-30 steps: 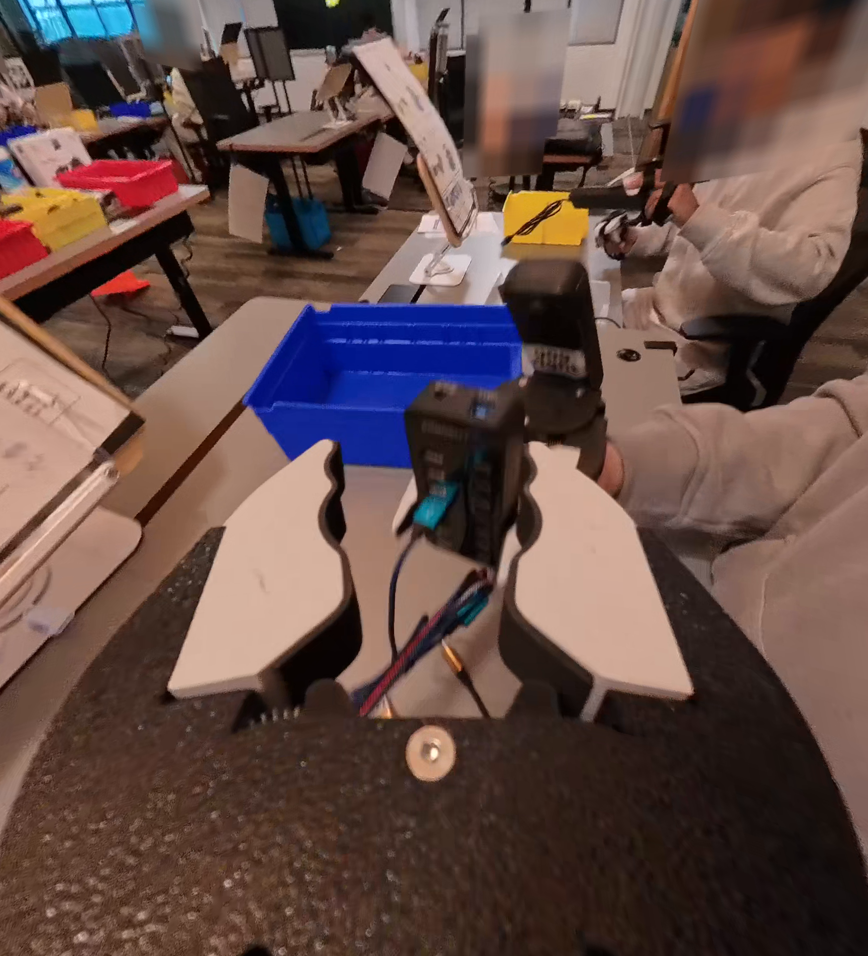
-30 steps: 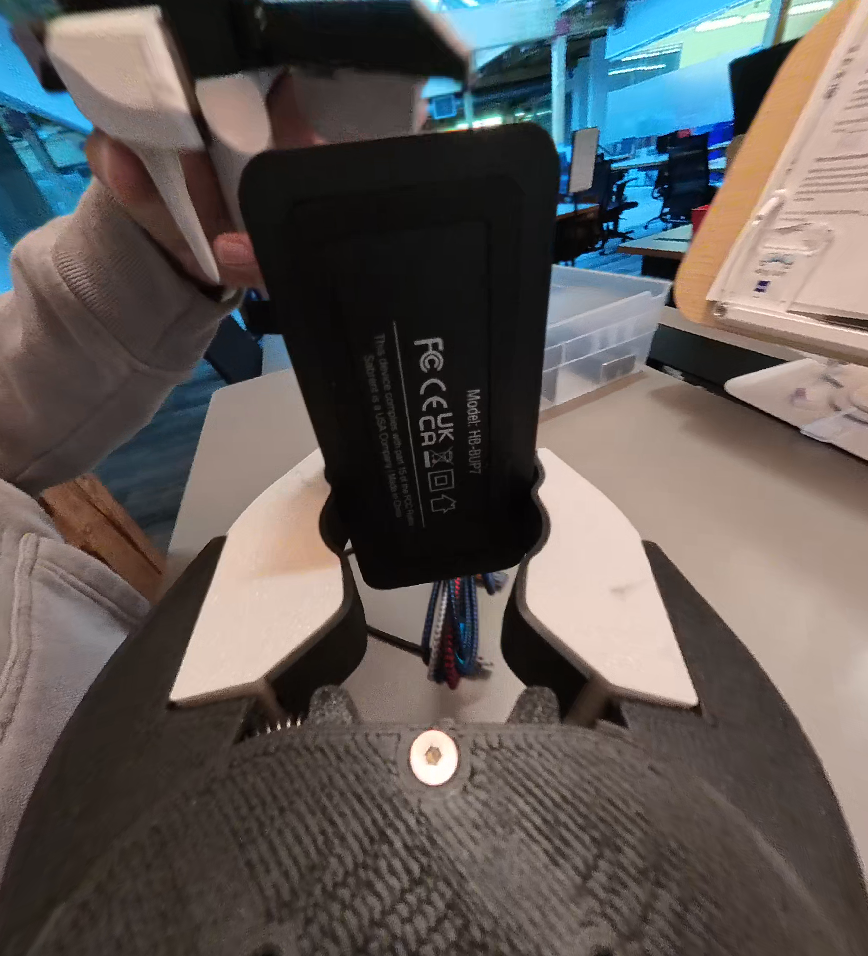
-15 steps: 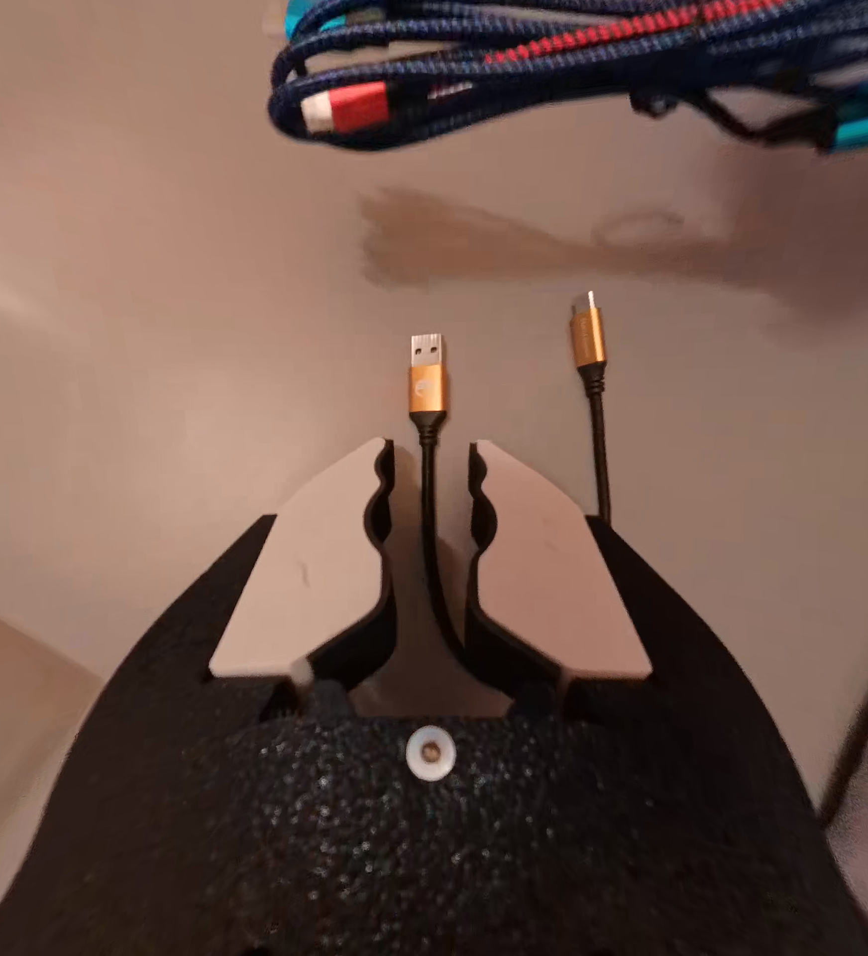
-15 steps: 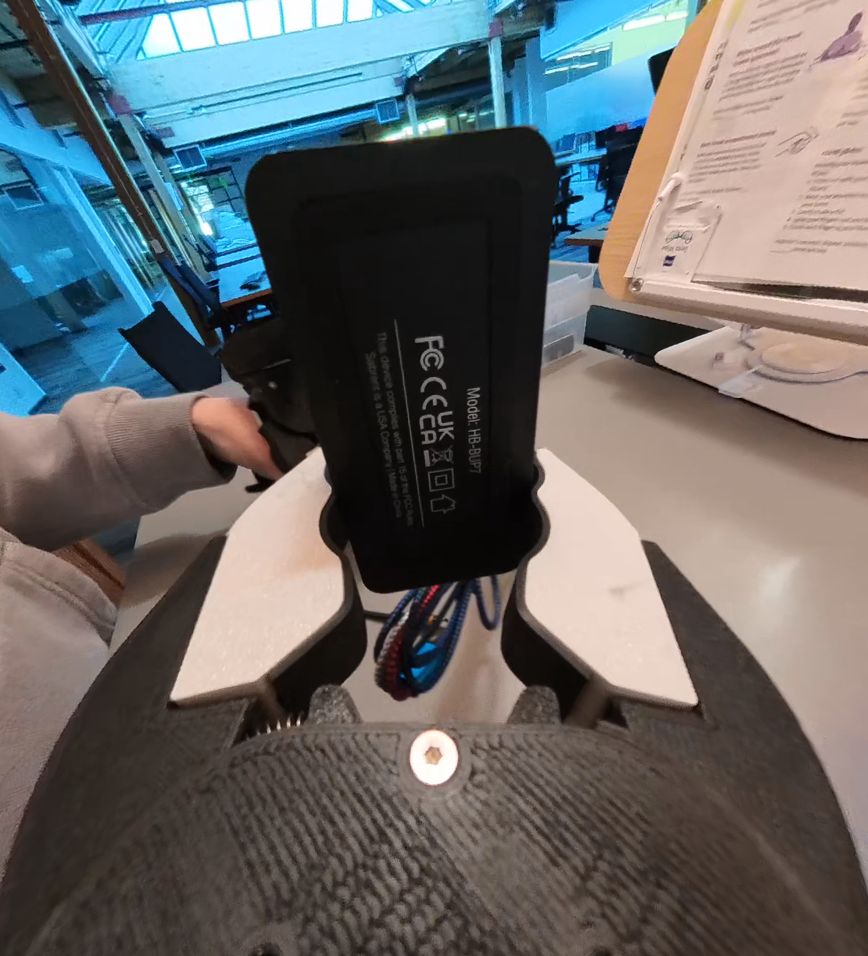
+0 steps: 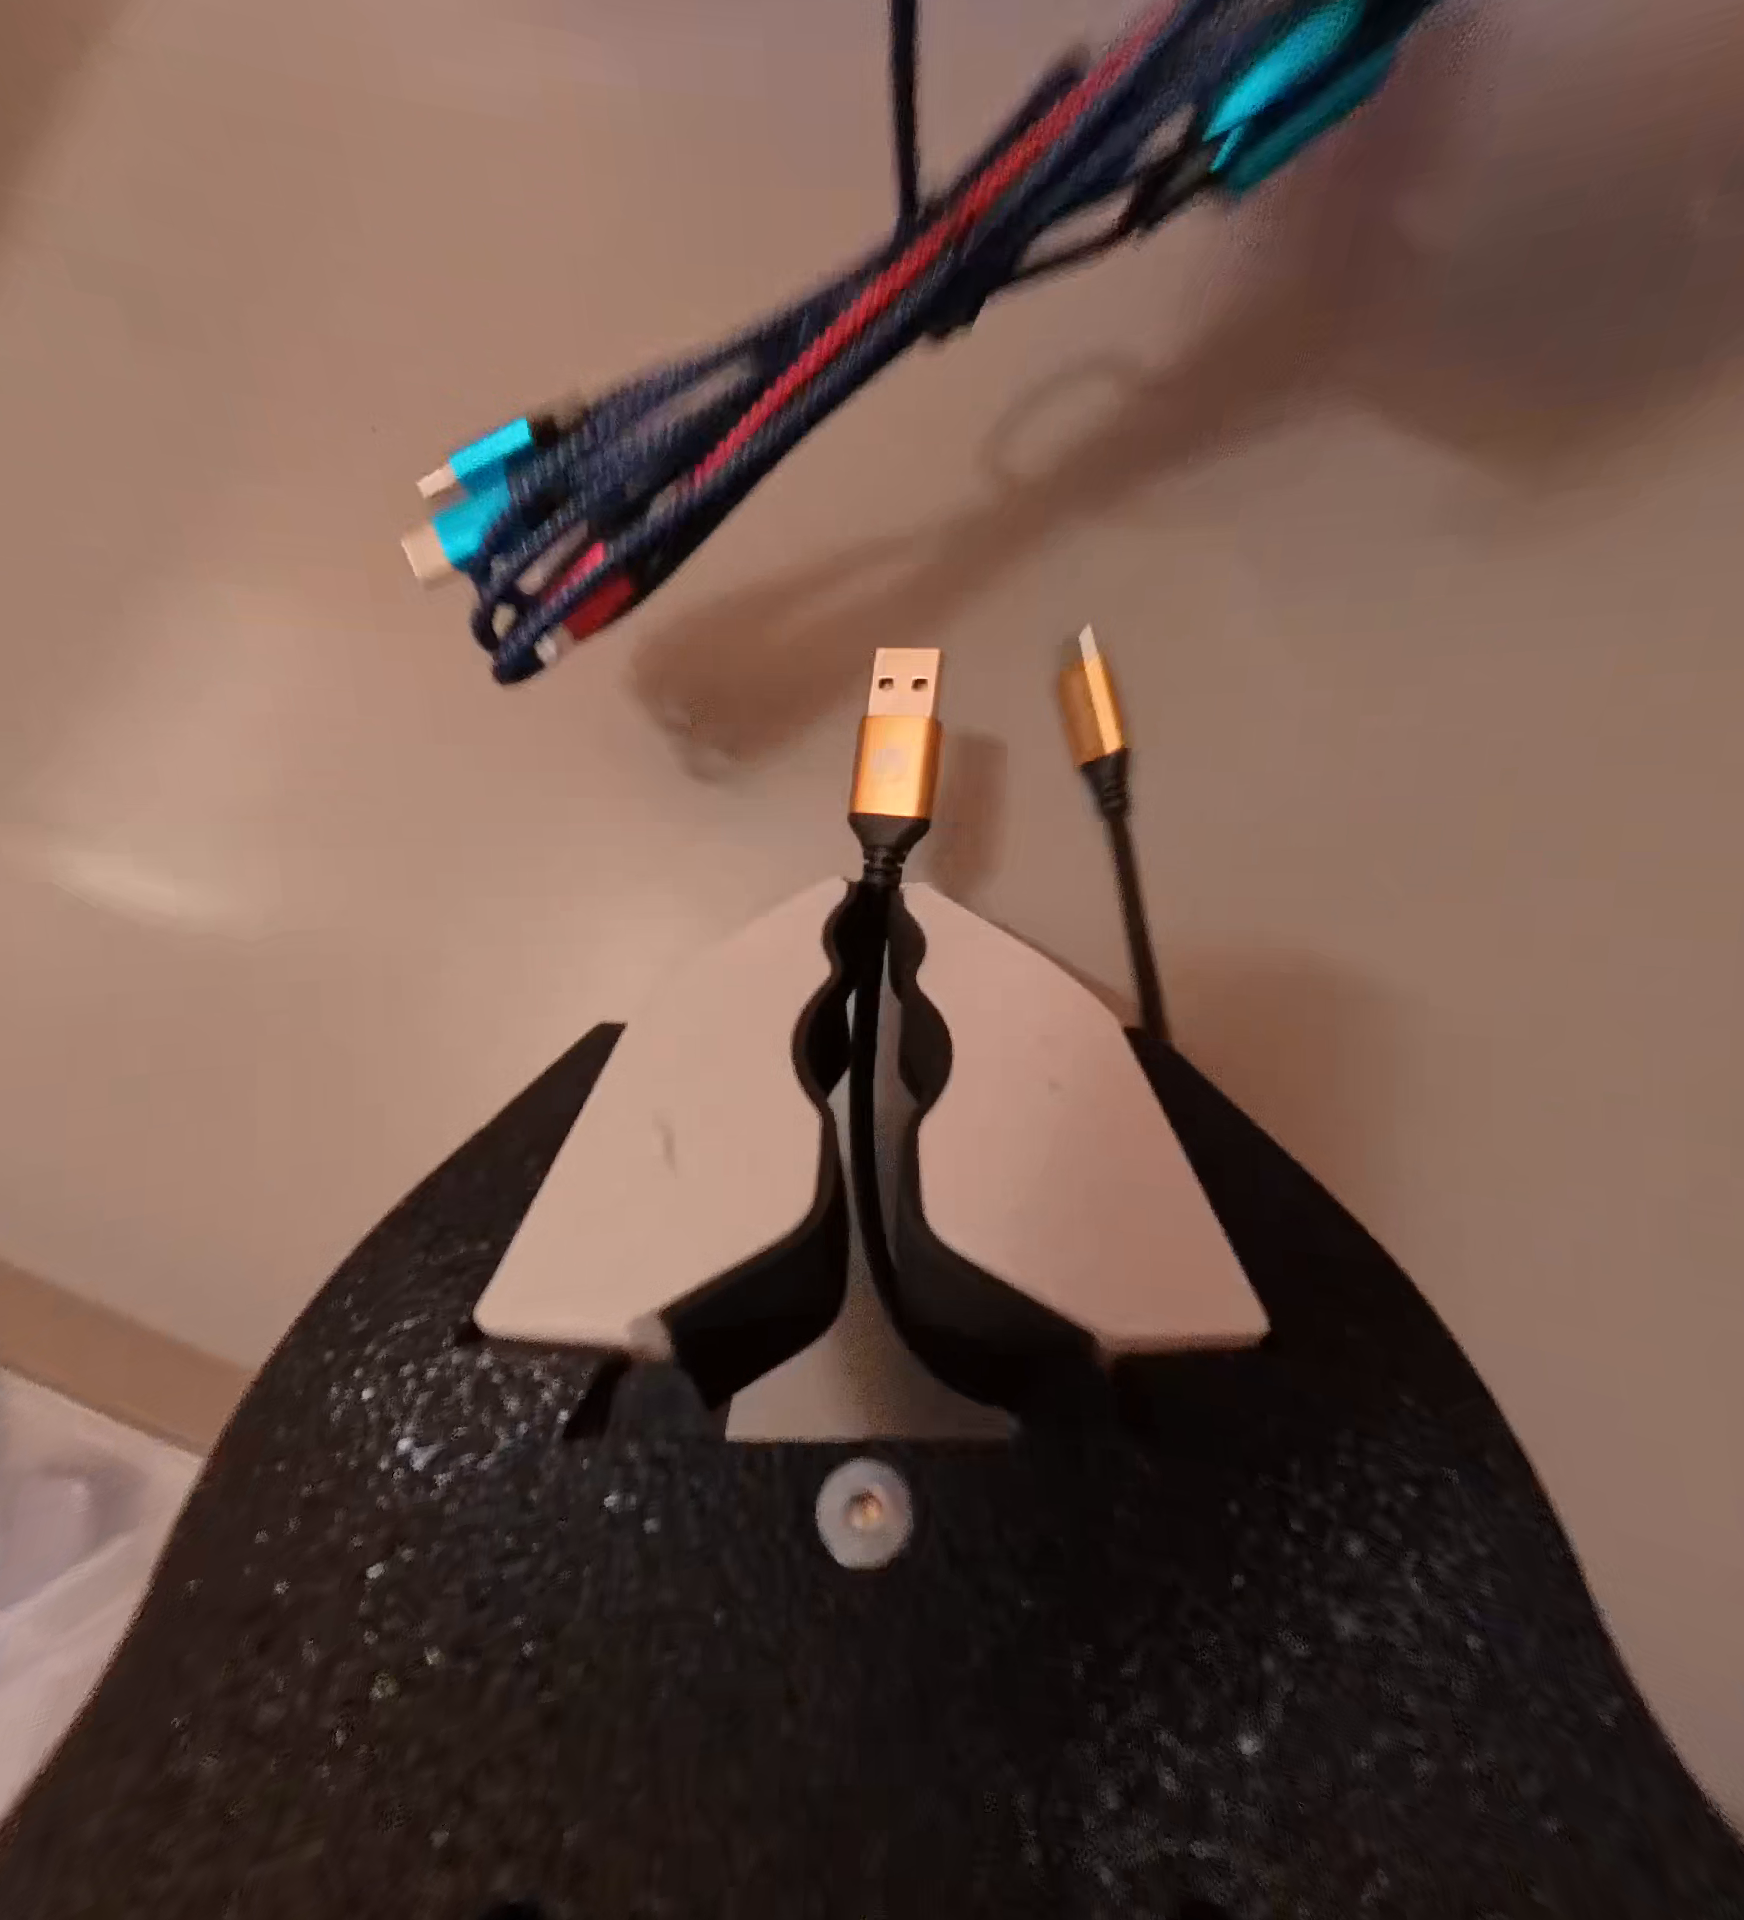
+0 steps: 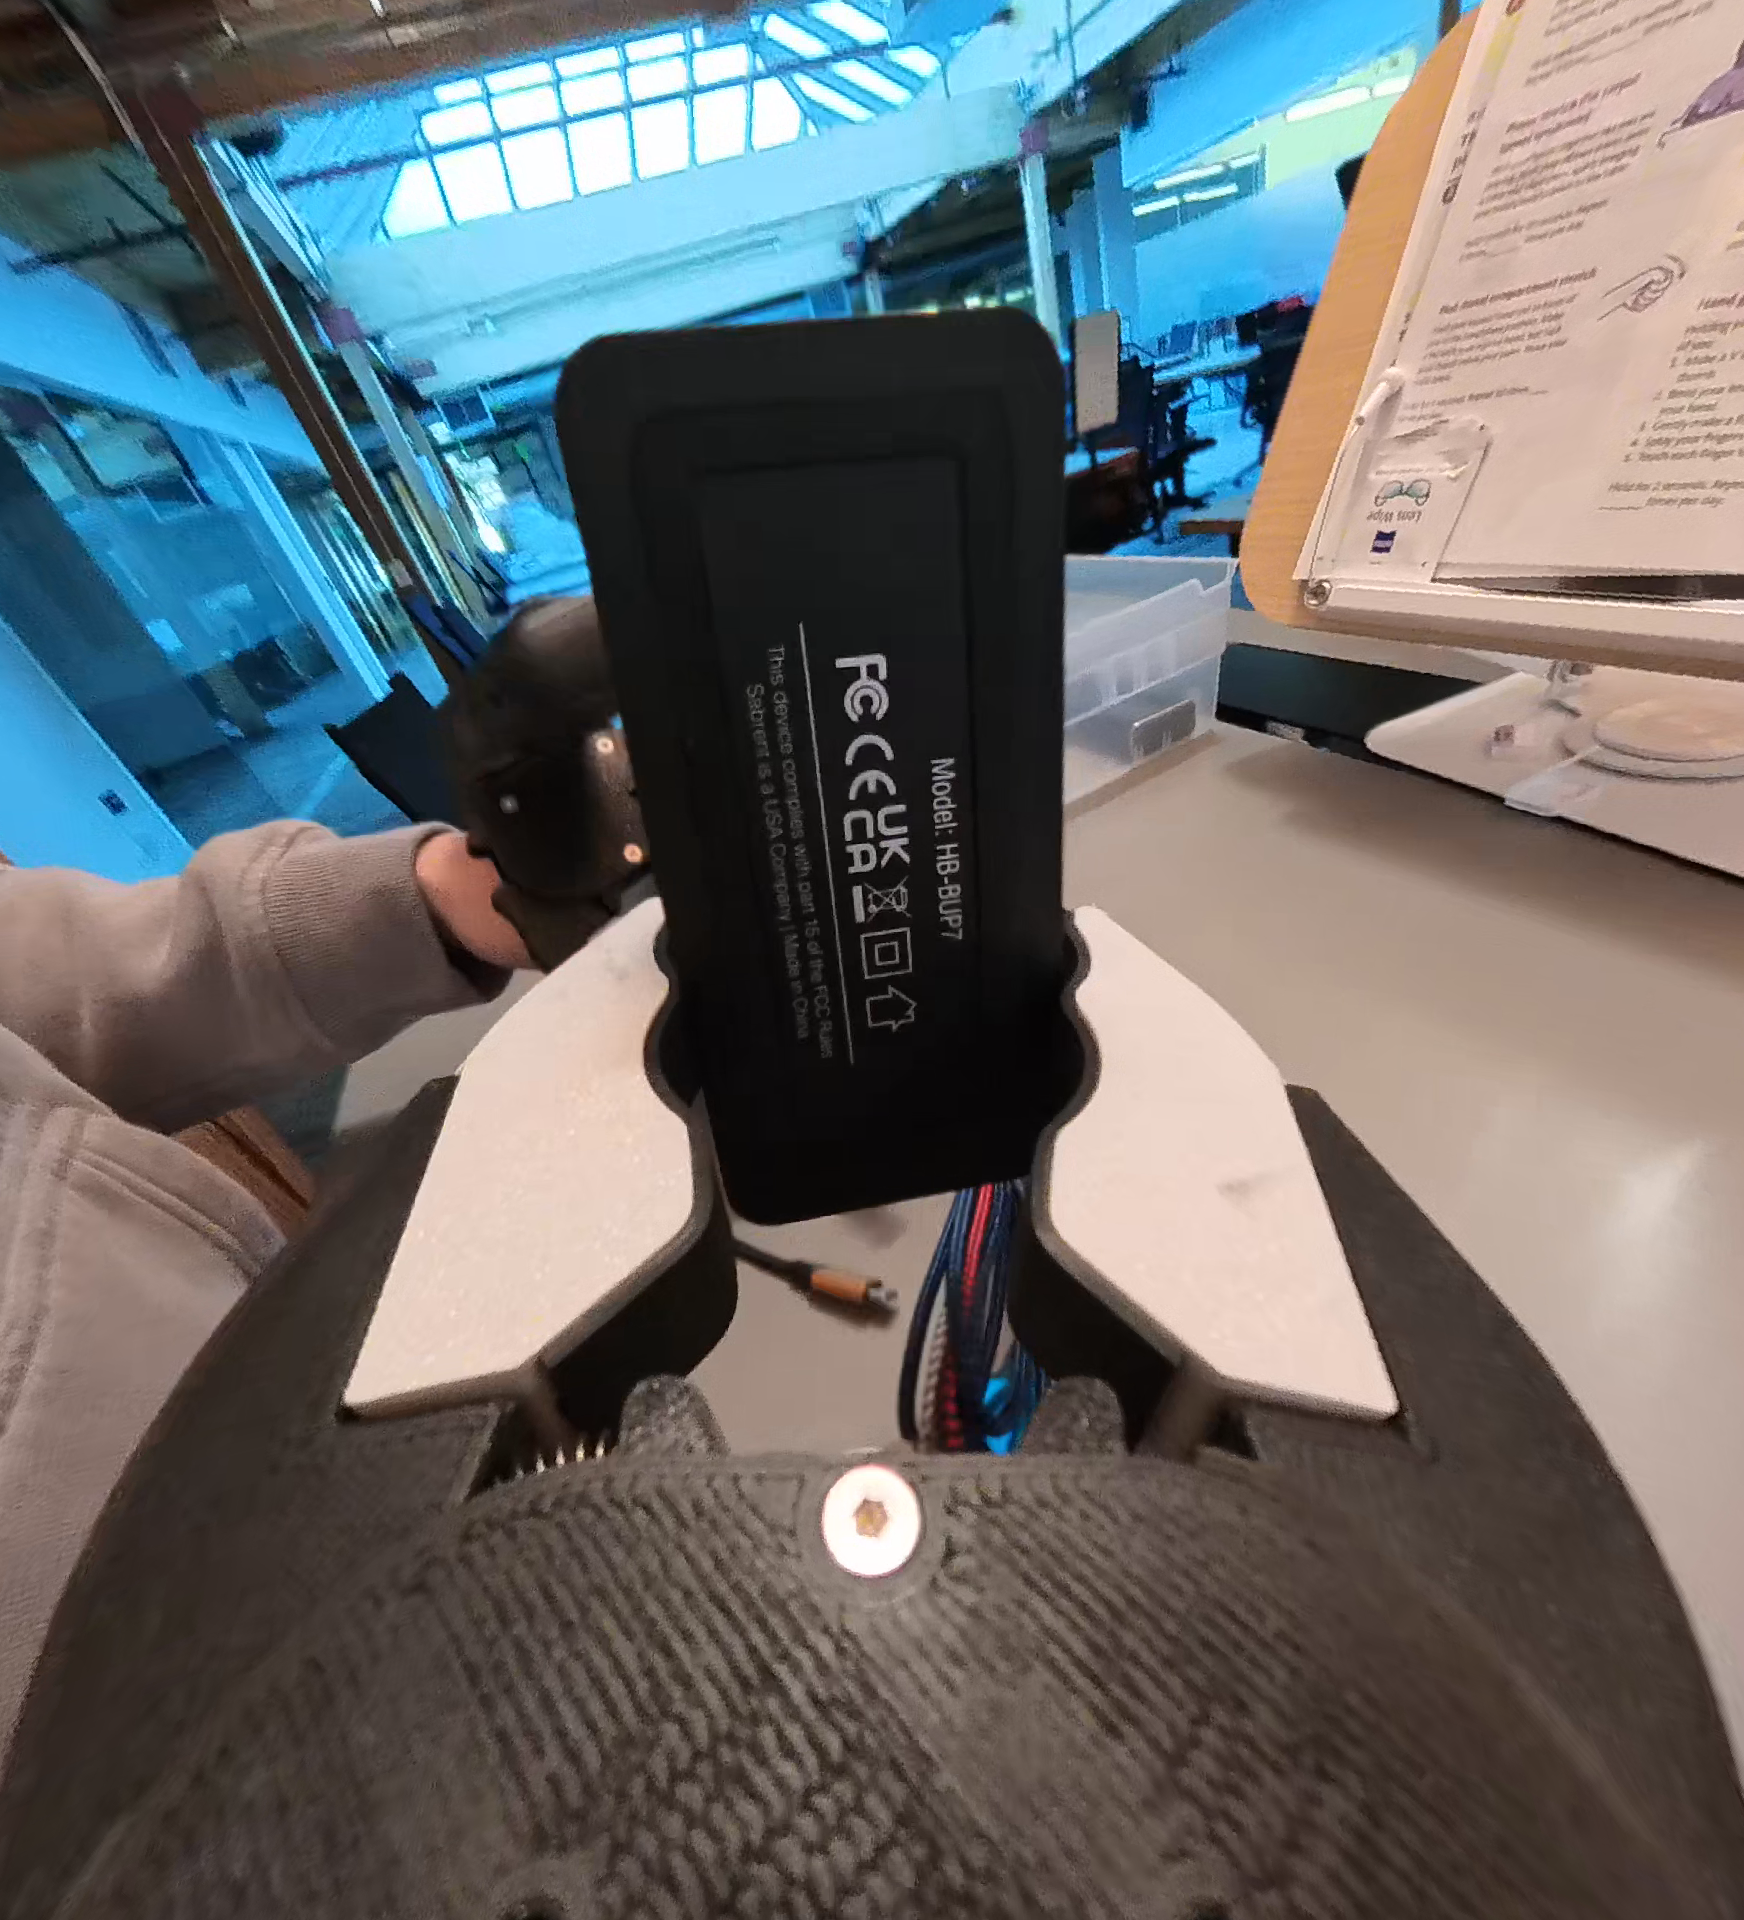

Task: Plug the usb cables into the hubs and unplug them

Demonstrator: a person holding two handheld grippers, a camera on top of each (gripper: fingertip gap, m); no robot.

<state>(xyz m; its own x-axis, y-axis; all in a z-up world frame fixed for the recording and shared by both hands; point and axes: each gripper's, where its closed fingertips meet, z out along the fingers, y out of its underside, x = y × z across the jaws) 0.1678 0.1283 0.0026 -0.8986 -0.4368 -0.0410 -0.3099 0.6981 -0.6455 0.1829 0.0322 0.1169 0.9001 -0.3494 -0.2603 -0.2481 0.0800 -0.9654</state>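
Left wrist view: left tongs are now clamping the gold-ended black USB cable, ready for plugging; right tongs are gripping the flat black plastic hub.

We've got a plain grey table here; on it lie a black cable with gold plugs and, at the far right edge, a white stand base.

The right gripper clamps an upright black hub between its jaws; braided cables hang below it over the grey table.
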